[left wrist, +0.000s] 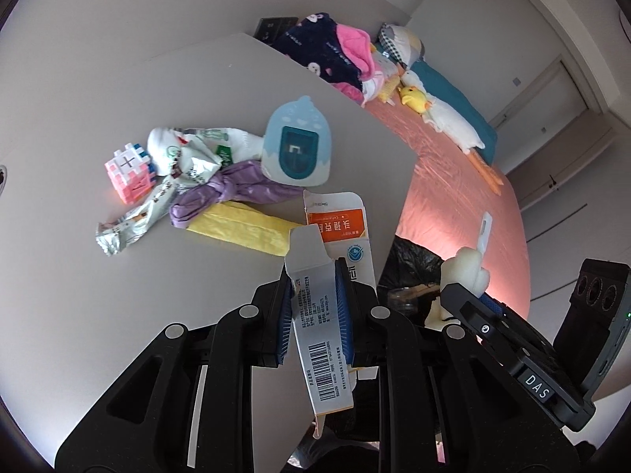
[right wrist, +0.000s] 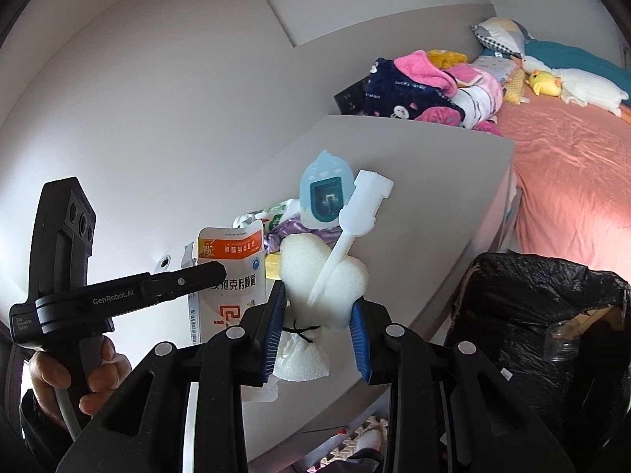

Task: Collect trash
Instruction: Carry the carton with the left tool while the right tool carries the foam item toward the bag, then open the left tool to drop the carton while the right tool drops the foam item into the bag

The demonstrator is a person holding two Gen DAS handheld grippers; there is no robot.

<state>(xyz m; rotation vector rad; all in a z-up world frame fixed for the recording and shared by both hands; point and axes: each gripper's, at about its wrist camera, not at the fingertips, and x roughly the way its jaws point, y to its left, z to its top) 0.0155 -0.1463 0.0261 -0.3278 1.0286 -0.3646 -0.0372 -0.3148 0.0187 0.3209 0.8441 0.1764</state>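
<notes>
My left gripper [left wrist: 314,276] is shut on a flattened white and orange medicine box [left wrist: 323,299], held above the table's near edge. The box also shows in the right wrist view [right wrist: 230,276]. My right gripper [right wrist: 317,295] is shut on a white foam piece [right wrist: 321,276] with a white plastic stick [right wrist: 351,224] across it. The foam shows in the left wrist view [left wrist: 467,272] to the right of my left gripper. A bin lined with a black bag [right wrist: 540,315] stands beside the table. More trash lies on the table: a purple bag [left wrist: 228,193], a yellow wrapper [left wrist: 244,228], a silver packet [left wrist: 134,220] and crumpled white wrappers [left wrist: 189,153].
A pink cube puzzle [left wrist: 128,171] and a blue bird-shaped gadget [left wrist: 297,146] stand on the grey table [left wrist: 118,315]. A bed with a pink sheet [left wrist: 453,197], clothes and plush toys lies beyond the table. A hand grips the left gripper's handle [right wrist: 90,374].
</notes>
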